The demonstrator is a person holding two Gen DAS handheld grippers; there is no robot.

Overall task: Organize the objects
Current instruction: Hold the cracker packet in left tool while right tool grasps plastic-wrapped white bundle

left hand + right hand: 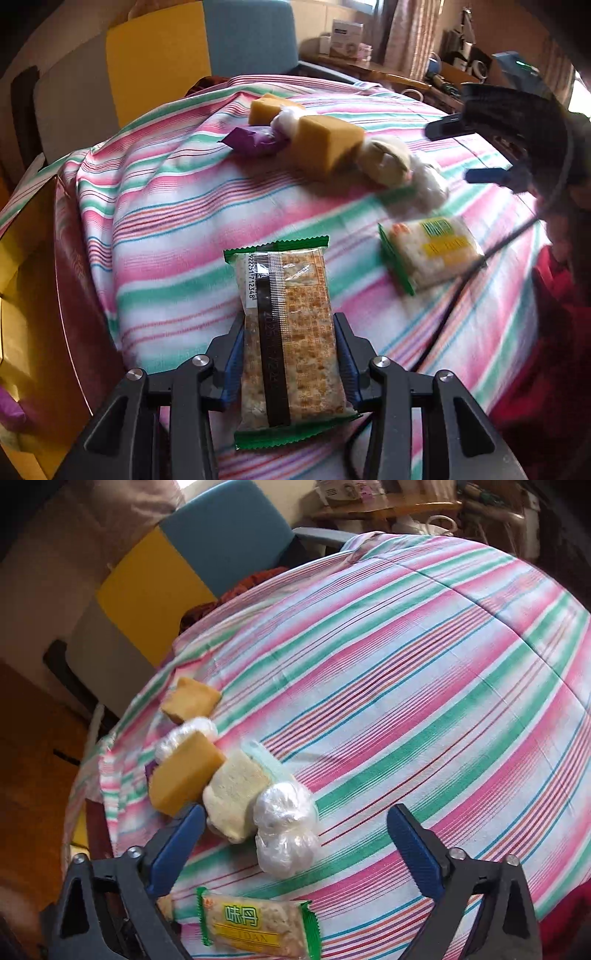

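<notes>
My left gripper (290,354) has its fingers (233,363) clamped on the long sides of a cracker packet (286,332), back seam up, lifted off the striped cloth (166,229) that covers the table. Beyond it, further along the cloth, lies the cluster I am sorting: a purple wrapper (255,142), two orange sponges (325,142), and clear plastic bundles among them. To the right of the held packet a second cracker packet (432,251) lies flat on the cloth, label up, near the other gripper.

My right gripper (295,834) hangs with its fingers (413,845) spread wide and nothing between the pads. Ahead of its left finger sit the sponges, a pale sponge (236,794) and a plastic bundle (284,830), touching one another in a row. The second packet lies just below the fingers, at the bottom edge of that view.

I judge the step in hand to be carrying the first packet to its place, probably beside its twin. Next I should lower it flat and only then release, while the right fingers drop over the second packet, straddling its narrow width without nudging the plastic bundle.
</notes>
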